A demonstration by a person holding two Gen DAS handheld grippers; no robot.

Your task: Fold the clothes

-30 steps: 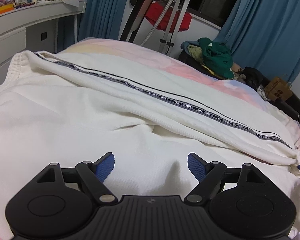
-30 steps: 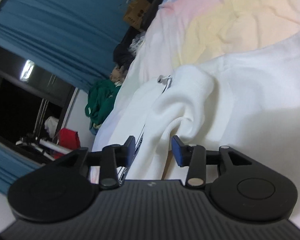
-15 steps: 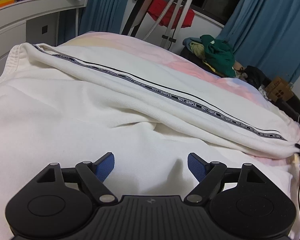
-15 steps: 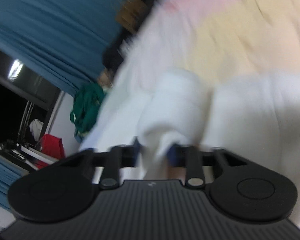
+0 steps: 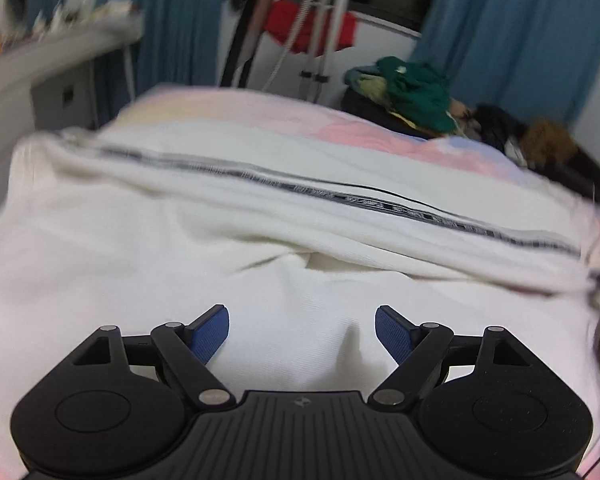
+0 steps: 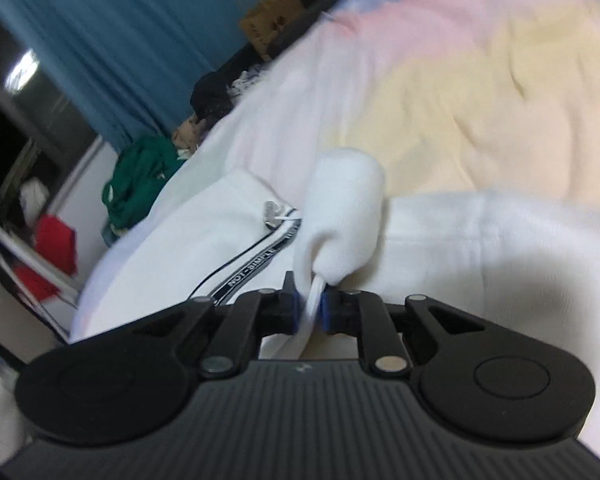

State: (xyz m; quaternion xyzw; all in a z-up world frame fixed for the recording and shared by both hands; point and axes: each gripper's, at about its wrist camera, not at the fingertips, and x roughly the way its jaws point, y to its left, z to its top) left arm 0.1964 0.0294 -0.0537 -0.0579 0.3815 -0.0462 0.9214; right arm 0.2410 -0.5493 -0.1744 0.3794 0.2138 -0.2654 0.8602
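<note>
A white garment [image 5: 148,264] with a black printed stripe [image 5: 364,204] along one side lies spread on a bed with a pastel bedsheet [image 6: 500,92] in pink, yellow and pale blue. It looks like a pair of white sweatpants, but the pictures are blurred and this is not sure. The stripe runs from the upper left to the right in the left wrist view, over a long fold of the cloth.

The left gripper [image 5: 302,330] hangs just over the white cloth with its jaws wide apart. Its blue pads [image 5: 210,332] do not press on anything; only flat fabric shows between them.

The right gripper [image 6: 311,307] has its jaws closed on a bunched end of the same garment [image 6: 480,248]. A thin fold of white cloth is pinched between the blue pads, and a rounded lump of cloth [image 6: 344,216] stands up just beyond the fingertips. Beside this lump a small metal cord end [image 6: 270,212] lies on the cloth, near the end of the stripe [image 6: 256,264].

Beyond the bed there are blue curtains [image 5: 512,28], a heap of green clothing [image 5: 416,92] and something red [image 5: 312,28] behind a metal stand [image 5: 332,20].
</note>
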